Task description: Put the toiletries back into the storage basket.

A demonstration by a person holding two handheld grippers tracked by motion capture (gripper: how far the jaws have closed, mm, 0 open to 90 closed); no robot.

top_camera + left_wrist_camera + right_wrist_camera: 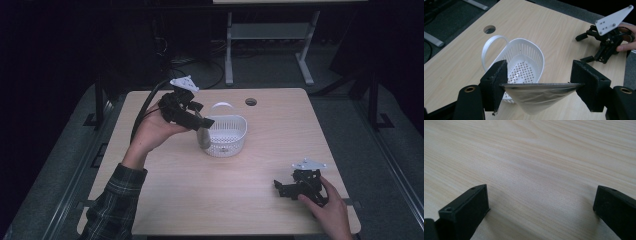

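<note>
My left gripper [202, 125] is raised over the table's middle, shut on the flat top edge of a silvery grey pouch [202, 138]. In the left gripper view the pouch [534, 98] hangs down as a cone between the two jaws of my left gripper [540, 85]. Just beyond it stands a white perforated basket [235, 118], empty, with its handle folded back [537, 53]. Near the front right corner my right gripper [282, 187] rests low on the wood, open, nothing between its jaws [541, 205]. The left gripper view catches that gripper [584, 48] farther off.
The light wooden table [200, 190] has a round cable hole [251, 101] near its far edge. Dark floor, cables and a white desk frame [270, 35] lie beyond the table.
</note>
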